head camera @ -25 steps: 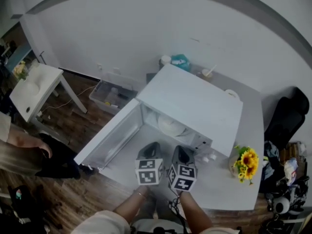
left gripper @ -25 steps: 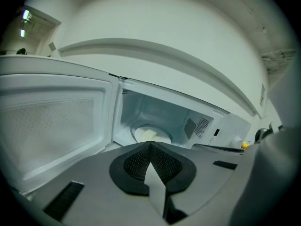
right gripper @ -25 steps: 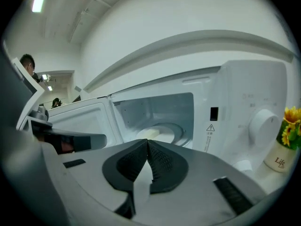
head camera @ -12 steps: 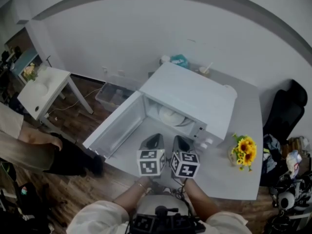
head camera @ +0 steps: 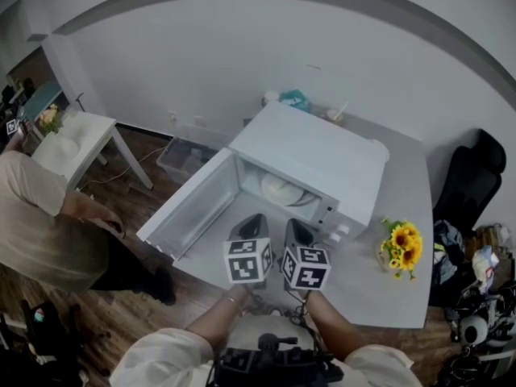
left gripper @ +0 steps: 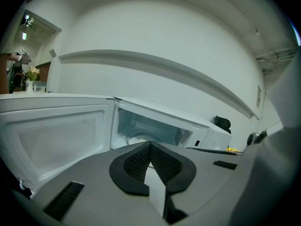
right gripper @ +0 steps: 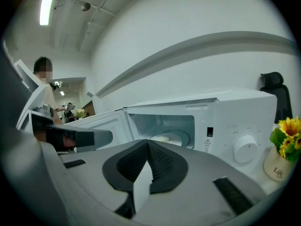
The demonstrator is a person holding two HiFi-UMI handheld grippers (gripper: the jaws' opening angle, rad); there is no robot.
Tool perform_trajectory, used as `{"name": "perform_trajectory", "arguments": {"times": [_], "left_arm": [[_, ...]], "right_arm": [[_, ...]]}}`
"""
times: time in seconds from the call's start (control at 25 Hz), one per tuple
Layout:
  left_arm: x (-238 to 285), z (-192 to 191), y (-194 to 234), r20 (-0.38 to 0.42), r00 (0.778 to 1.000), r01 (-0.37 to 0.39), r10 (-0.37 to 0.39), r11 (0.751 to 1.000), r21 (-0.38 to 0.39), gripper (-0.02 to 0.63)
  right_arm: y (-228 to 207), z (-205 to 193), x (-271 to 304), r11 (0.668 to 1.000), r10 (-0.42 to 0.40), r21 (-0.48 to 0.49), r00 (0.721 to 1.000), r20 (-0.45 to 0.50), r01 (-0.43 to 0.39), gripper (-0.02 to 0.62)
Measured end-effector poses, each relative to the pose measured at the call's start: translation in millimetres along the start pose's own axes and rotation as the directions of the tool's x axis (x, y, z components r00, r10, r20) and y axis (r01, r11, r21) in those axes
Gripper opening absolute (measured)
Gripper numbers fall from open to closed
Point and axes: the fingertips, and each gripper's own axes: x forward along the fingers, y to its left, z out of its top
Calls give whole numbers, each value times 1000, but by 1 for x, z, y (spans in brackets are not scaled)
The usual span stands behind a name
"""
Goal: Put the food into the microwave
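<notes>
Sitting inside the microwave (head camera: 314,156), food (head camera: 282,190) lies beyond both tools (head camera: 251,224) (head camera: 298,230) (shut).

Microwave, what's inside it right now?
A white round dish sits inside the open microwave. Food on it cannot be made out, and the microwave's top covers the cavity's back in the head view.

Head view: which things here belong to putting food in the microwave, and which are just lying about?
Job: microwave, its open door, white dish inside, left gripper and right gripper, both shut and empty.
Lying about: sunflower vase, small white table, storage bin on the floor, black chair.
</notes>
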Motion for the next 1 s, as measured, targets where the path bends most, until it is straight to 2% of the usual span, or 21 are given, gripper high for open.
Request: {"name": "perform_trajectory", "arguments": {"times": [0.12,1.0], "left_arm": [[2,1,-3,3,1000,0,0,1000,1,9],[2,1,1,4,1000,-29,29,1000,-4,9]], "right_arm": [[3,1,3,999,13,-42,1000,-5,-13,18],[-5,2,6,999,6,-40,1000,-17,-7,17]]}}
